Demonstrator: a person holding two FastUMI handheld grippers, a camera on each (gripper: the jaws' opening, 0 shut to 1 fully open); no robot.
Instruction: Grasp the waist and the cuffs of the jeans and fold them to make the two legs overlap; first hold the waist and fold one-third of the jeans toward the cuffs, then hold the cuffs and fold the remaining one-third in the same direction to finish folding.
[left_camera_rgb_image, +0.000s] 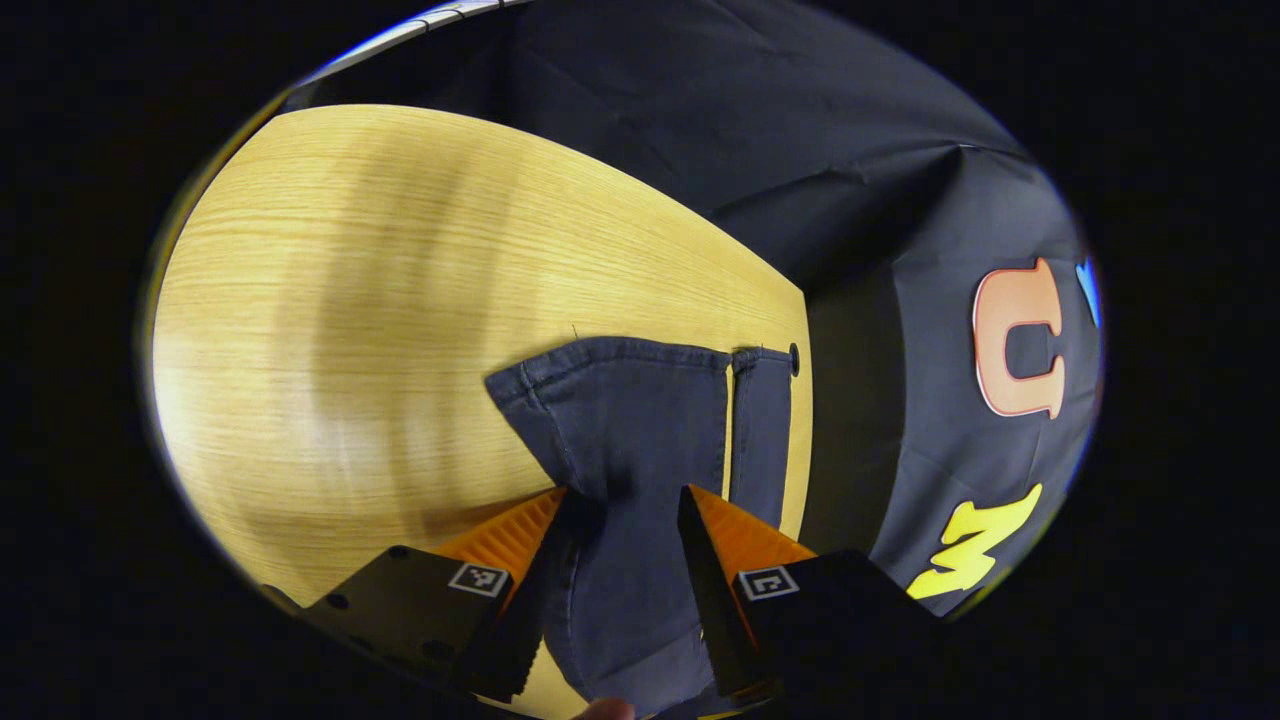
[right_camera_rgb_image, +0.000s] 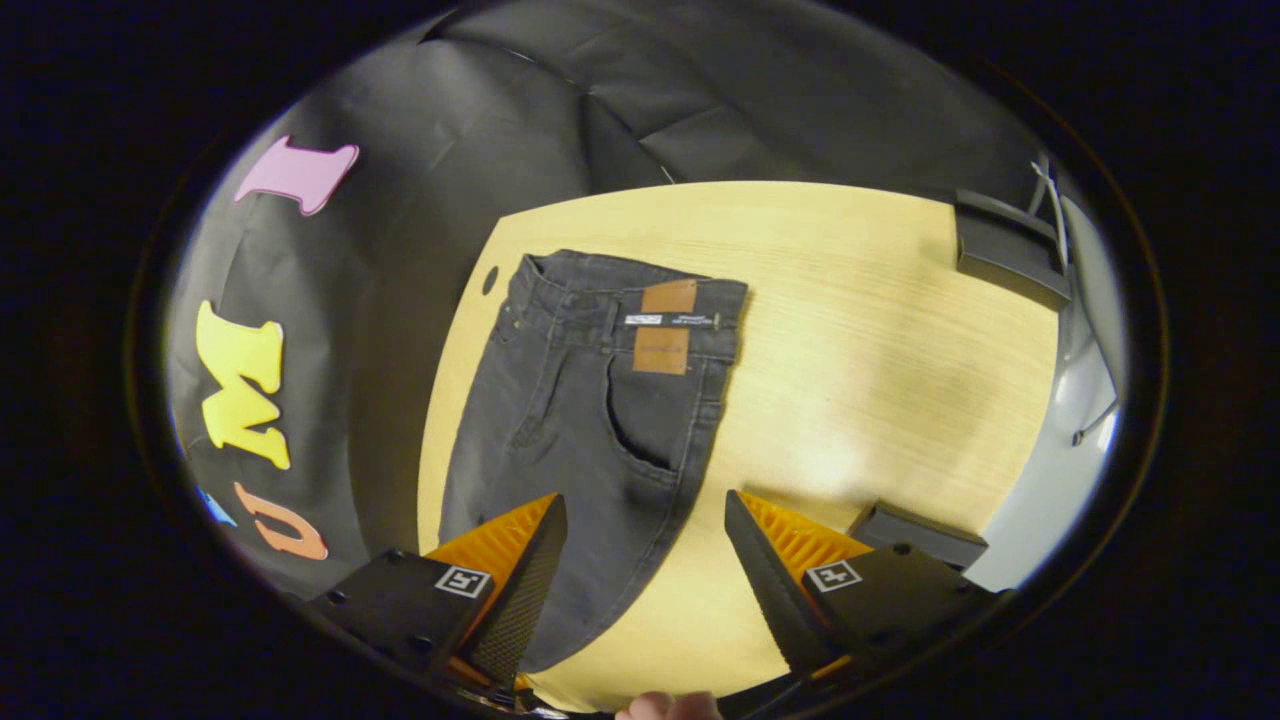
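Both grippers' jaws are wide apart, holding nothing; the jeans (right_camera_rgb_image: 590, 400) lie flat on the bench (right_camera_rgb_image: 880, 330) between the left gripper (left_camera_rgb_image: 620, 510) jaws and under the right gripper (right_camera_rgb_image: 645, 520)

Warm bright light, soft broad shadows on the table (left_camera_rgb_image: 400, 300), strong fisheye bending at edges, sharp focus

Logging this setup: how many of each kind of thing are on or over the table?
Jeans: 1
Grippers: 2, left gripper and right gripper
Dark blocks on the table: 2, far one, near one
Total: 5
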